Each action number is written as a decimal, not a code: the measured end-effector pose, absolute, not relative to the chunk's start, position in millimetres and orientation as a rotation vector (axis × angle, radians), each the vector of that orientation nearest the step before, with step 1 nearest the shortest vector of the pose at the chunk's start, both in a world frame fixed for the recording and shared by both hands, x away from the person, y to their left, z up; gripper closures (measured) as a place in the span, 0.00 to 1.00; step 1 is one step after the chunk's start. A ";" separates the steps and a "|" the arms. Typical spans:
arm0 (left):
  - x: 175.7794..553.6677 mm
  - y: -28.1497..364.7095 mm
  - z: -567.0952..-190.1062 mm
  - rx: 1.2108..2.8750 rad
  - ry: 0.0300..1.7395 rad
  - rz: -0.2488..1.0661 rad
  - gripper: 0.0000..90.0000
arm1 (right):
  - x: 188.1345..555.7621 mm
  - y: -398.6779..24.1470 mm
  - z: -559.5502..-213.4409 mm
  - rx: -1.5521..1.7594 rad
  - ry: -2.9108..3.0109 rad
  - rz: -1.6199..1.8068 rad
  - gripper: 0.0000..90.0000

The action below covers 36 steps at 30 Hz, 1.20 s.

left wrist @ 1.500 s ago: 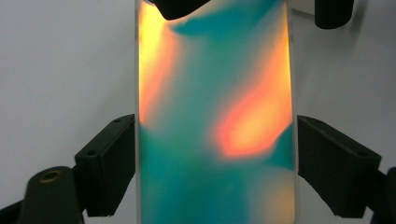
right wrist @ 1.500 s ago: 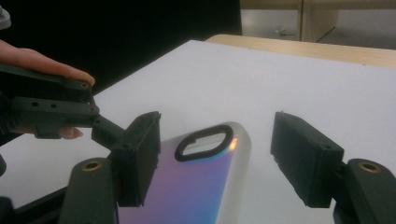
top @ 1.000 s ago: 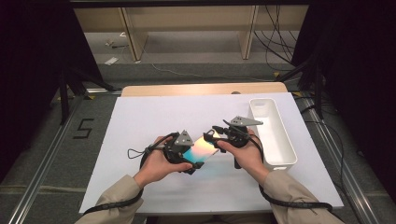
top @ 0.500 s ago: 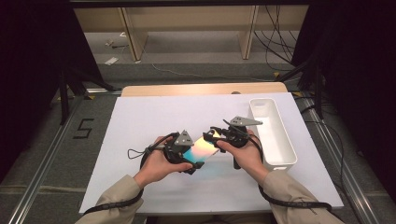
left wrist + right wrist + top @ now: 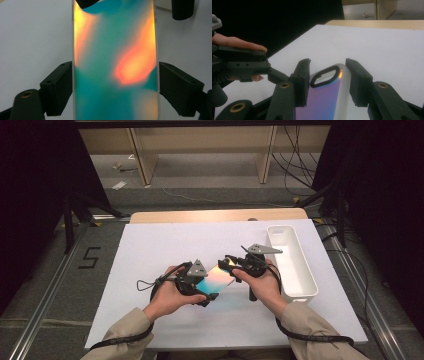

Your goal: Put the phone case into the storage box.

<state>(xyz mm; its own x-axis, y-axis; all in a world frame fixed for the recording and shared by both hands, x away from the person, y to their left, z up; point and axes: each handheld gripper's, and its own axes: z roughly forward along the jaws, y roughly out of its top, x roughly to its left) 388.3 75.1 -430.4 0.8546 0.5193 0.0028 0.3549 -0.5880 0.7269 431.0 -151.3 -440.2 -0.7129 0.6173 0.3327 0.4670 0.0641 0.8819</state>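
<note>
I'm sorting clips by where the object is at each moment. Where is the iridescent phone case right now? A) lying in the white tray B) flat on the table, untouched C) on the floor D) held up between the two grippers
D: the phone case sits above the table between the left gripper and right gripper, apart from the white tray.

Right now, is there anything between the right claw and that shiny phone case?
Nothing visible. The right claw already straddles the camera-cutout end of the phone case; its jaws have just been closing on it. The left claw grips the case's sides.
</note>
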 end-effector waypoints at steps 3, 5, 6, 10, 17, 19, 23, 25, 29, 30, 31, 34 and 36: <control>388.0 74.7 -431.2 2.262 0.622 0.289 0.19 | 431.2 -151.7 -439.2 1.144 2.182 1.744 0.66; 387.7 74.1 -431.2 2.261 0.621 0.297 0.19 | 431.1 -152.2 -438.5 1.158 2.173 1.752 0.68; 387.6 73.9 -431.2 2.262 0.620 0.300 0.19 | 431.0 -152.3 -438.0 1.167 2.171 1.759 0.68; 386.7 73.0 -431.9 2.262 0.612 0.322 0.19 | 430.6 -152.9 -436.2 1.188 2.150 1.782 0.72; 386.0 71.6 -433.2 2.264 0.596 0.350 0.19 | 429.8 -154.3 -432.8 1.234 2.114 1.850 0.78; 385.7 70.9 -433.4 2.263 0.590 0.359 0.19 | 429.5 -154.9 -430.9 1.256 2.103 1.885 0.80; 385.1 70.5 -432.5 2.264 0.576 0.380 0.19 | 427.9 -154.4 -427.1 1.248 2.093 1.908 0.82; 384.7 69.8 -432.7 2.263 0.574 0.390 0.19 | 427.3 -154.4 -425.8 1.250 2.089 1.917 0.83; 384.9 69.5 -432.7 2.252 0.538 0.455 0.19 | 423.9 -154.2 -420.0 1.238 2.079 1.955 0.86; 385.5 70.7 -431.7 2.240 0.534 0.450 0.20 | 422.0 -153.6 -415.9 1.219 2.077 2.001 0.89; 386.8 73.0 -430.3 2.224 0.528 0.442 0.24 | 420.5 -152.7 -412.5 1.169 2.089 1.979 0.89; 389.8 80.2 -428.0 2.198 0.537 0.452 0.21 | 416.9 -151.6 -400.9 1.074 2.100 1.970 0.89; 391.5 84.3 -428.5 2.182 0.554 0.445 0.21 | 416.7 -152.5 -395.4 1.027 2.103 1.936 0.89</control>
